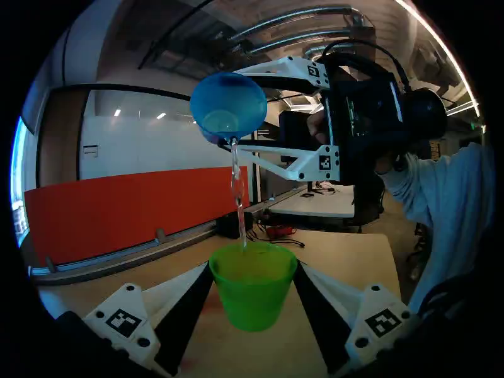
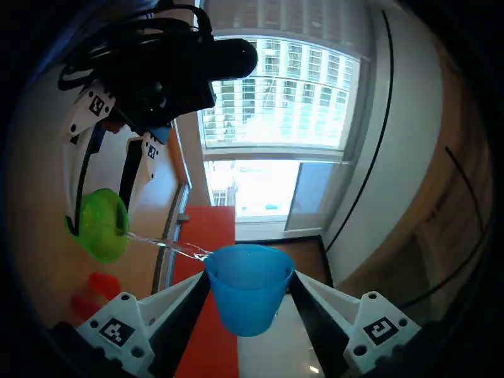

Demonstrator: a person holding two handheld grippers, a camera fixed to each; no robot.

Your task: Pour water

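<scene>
Water point(image 1: 237, 189) lands just inside rim of 1 green plastic cup point(image 1: 253, 296), left gripper point(image 1: 252, 277) clamping it; right gripper point(image 1: 244, 110) clamps 1 tipped blue plastic cup point(image 1: 228, 106) upper centre.

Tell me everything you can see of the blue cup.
The blue cup is a translucent plastic tumbler, tapered, without handle. The right tongs clamp its sides and hold it tipped, above the green cup. A little water lies inside; a thin stream runs from its rim into the green cup.
</scene>
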